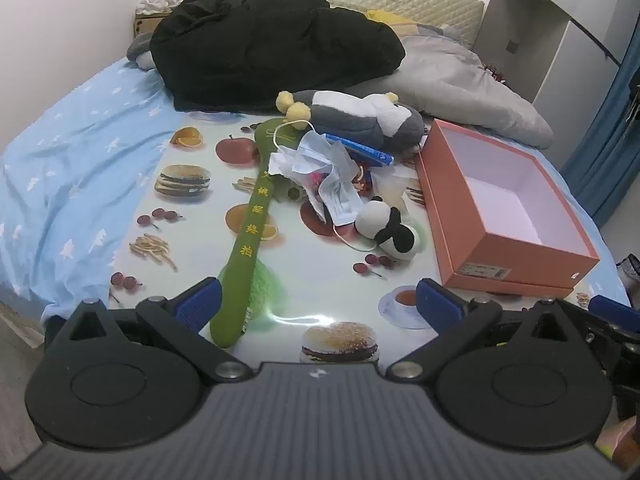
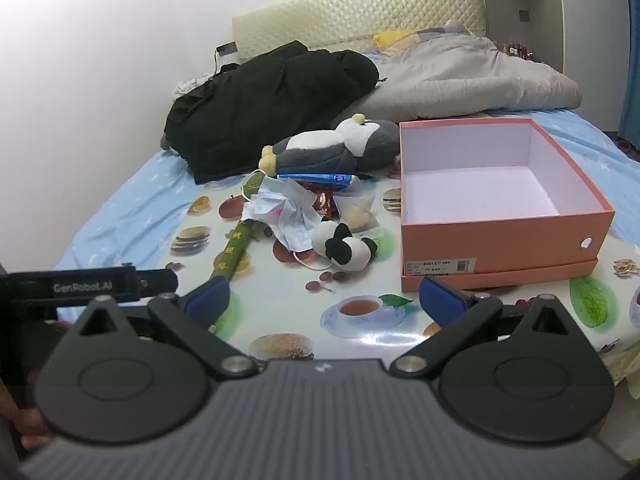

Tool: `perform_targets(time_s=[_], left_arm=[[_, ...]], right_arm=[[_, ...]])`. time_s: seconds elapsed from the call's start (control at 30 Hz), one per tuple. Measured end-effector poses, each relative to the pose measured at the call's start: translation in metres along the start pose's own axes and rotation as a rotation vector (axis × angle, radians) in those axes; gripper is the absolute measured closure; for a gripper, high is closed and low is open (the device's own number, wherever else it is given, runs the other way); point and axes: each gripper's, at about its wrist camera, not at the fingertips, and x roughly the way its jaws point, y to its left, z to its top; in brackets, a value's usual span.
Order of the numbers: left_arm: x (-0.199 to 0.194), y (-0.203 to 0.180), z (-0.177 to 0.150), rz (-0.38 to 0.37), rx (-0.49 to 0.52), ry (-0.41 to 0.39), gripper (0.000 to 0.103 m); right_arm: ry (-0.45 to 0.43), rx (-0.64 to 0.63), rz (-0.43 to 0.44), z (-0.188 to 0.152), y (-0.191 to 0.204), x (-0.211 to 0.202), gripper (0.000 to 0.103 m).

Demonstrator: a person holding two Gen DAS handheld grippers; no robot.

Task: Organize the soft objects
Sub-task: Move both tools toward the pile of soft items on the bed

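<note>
A pile of soft things lies on a food-print mat [image 1: 320,312] [image 2: 360,344] on the bed: a long green plush stick [image 1: 248,232] [image 2: 232,256], a grey-and-white penguin plush [image 1: 360,116] [image 2: 332,148], a small panda plush [image 1: 386,228] [image 2: 348,248] and crumpled face masks [image 1: 320,168] [image 2: 288,212]. An open orange box [image 1: 516,248] [image 2: 500,240] with a white inside stands to the right, empty. My left gripper [image 1: 318,300] is open near the stick's near end. My right gripper [image 2: 326,300] is open, empty, in front of the box.
A black coat [image 1: 272,48] [image 2: 272,96] and a grey quilt [image 1: 460,80] [image 2: 480,76] lie at the back by the padded headboard [image 2: 360,20]. A light blue sheet [image 1: 72,168] covers the left side. The other gripper's body [image 2: 88,284] shows at the right wrist view's left edge.
</note>
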Motion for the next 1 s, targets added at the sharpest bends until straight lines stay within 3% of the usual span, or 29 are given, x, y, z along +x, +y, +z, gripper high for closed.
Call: perform_targets(time_s=[0.23, 0.63, 1.0], left_arm=[[-0.005, -0.003, -0.003, 0.001, 0.0, 0.016, 0.0], [0.002, 0.004, -0.003, -0.068, -0.018, 0.022, 0.0], [0.003, -0.002, -0.004, -0.065, 0.017, 0.013, 0.0]], right_arm=[[-0.01, 0.007, -0.005, 0.0, -0.003, 0.002, 0.0], [-0.004, 0.02, -0.008, 0.002, -0.007, 0.004, 0.0], [-0.002, 0.03, -0.017, 0.0, -0.008, 0.007, 0.0]])
